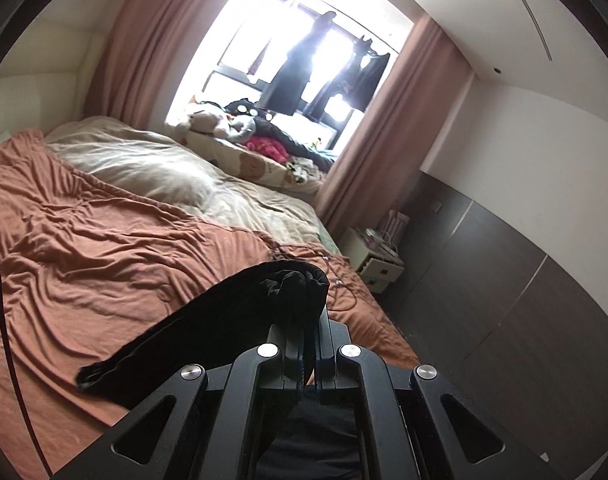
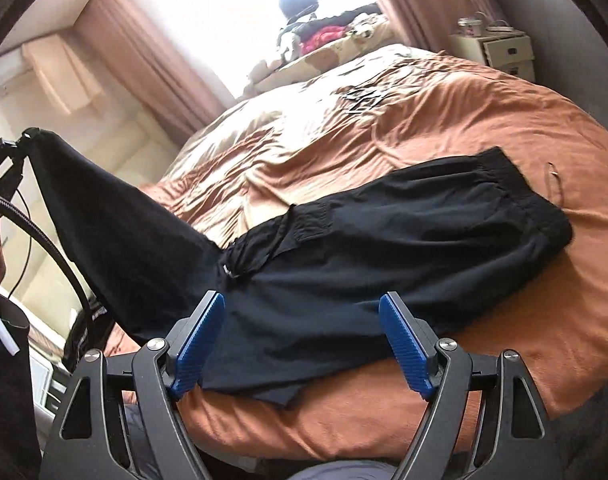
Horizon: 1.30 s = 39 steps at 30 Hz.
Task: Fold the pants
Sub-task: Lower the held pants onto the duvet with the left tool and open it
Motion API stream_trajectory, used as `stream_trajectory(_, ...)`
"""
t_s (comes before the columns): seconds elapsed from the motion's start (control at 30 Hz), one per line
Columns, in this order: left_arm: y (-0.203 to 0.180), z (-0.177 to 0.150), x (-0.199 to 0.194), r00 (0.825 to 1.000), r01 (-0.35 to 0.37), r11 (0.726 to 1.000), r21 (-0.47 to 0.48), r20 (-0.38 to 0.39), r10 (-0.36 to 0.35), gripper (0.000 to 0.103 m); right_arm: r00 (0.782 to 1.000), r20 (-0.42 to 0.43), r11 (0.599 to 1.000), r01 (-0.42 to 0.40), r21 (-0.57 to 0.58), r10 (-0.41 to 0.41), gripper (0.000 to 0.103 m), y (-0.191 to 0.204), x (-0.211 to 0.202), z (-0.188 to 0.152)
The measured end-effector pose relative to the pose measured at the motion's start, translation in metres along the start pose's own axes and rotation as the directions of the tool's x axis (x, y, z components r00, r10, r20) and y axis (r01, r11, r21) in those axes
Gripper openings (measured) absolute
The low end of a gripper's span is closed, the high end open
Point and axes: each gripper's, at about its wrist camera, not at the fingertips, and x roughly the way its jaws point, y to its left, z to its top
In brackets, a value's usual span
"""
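Rumpled orange bedspread (image 2: 484, 128) under black pants (image 2: 384, 248), pink curtains (image 1: 144, 48) beyond.

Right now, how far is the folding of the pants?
Done: the black pants lie mostly flat on the orange bedspread. In hand: the left gripper is shut on one lifted end; the right gripper is open, holding nothing. Left: lay that end over.

pants (image 2: 384, 248) | black, thin fabric, elastic waistband, side pocket with drawcord | main body flat on orange bedspread, waistband toward right | one leg end lifted off bed at left, bunched (image 1: 300, 284), remainder draping down to bed
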Motion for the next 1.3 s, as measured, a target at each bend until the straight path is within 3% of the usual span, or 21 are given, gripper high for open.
stream_trajectory(0.4,-0.065,-0.009,0.06,0.991,0.095,0.994,0.053,-0.098,-0.09,0.003,0.997,0.058,0.993,0.035,0.11,-0.042,0.079,-0.052,-0.033,-0.013)
stream_trajectory(0.67,-0.093,-0.035,0.093,0.966,0.182,0.981,0.072,-0.2,-0.165,0.003,0.995,0.067,0.983,0.056,0.175,-0.068,0.079,-0.08,-0.051,-0.021)
stream_trajectory(1.0,-0.117,-0.092,0.144,0.908,0.26,0.965,0.03,-0.349,-0.234,0.003,0.993,0.056,0.969,0.086,0.232,-0.101,0.079,-0.107,-0.062,-0.031)
stream_trajectory(1.1,-0.13,-0.111,0.155,0.875,0.312,0.95,0.027,-0.397,-0.276,0.003,0.992,0.055,0.966,0.094,0.243,-0.11,0.079,-0.113,-0.065,-0.032)
stream_trajectory(1.3,-0.144,-0.144,0.183,0.832,0.331,0.944,0.004,-0.473,-0.29,0.003,0.99,0.057,0.958,0.109,0.264,-0.128,0.079,-0.124,-0.073,-0.033)
